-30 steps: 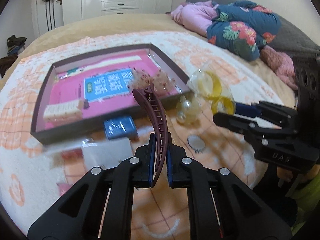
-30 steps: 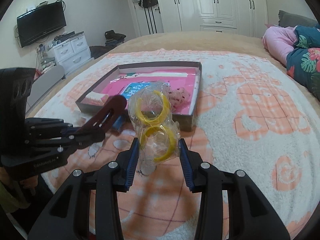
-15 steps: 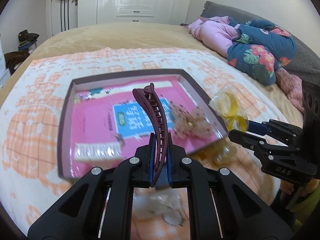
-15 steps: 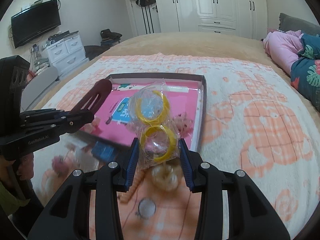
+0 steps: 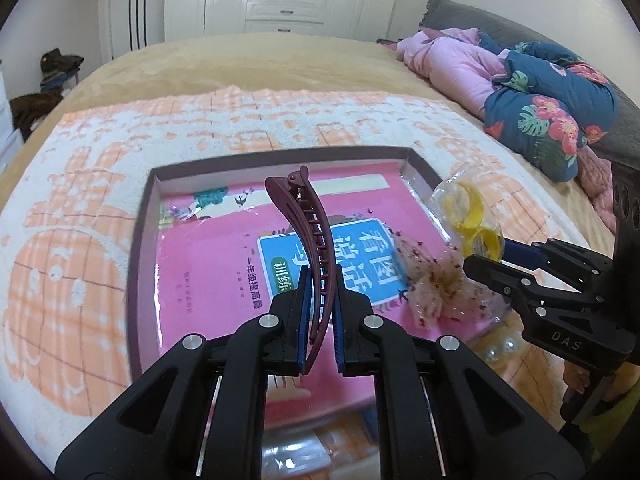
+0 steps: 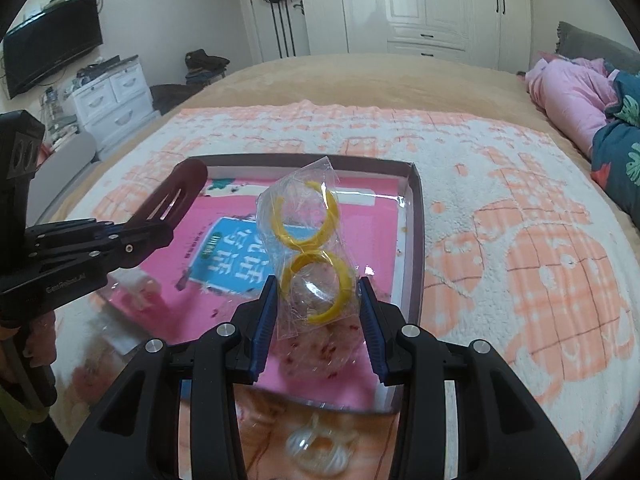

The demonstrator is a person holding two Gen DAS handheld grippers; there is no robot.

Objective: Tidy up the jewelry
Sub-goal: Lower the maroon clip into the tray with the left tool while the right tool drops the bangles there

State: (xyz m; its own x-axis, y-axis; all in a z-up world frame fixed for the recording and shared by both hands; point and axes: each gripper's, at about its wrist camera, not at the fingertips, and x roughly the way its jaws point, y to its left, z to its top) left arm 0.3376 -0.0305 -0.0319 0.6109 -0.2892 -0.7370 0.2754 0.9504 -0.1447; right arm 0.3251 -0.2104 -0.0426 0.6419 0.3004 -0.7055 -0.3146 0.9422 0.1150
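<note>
Visibly slim, curved maroon hair clip

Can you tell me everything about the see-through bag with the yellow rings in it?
The crinkly clear plastic bag holds two bright yellow open-ended plastic rings, one above the other, and looks sealed and wrinkled. It stands upright, pinched at its lower part between the blue pads of the right gripper, with nothing else seen touching it. It is held above the near right part of the shallow brown-rimmed box with the pink book inside. The left wrist view shows it edge-on.
</note>
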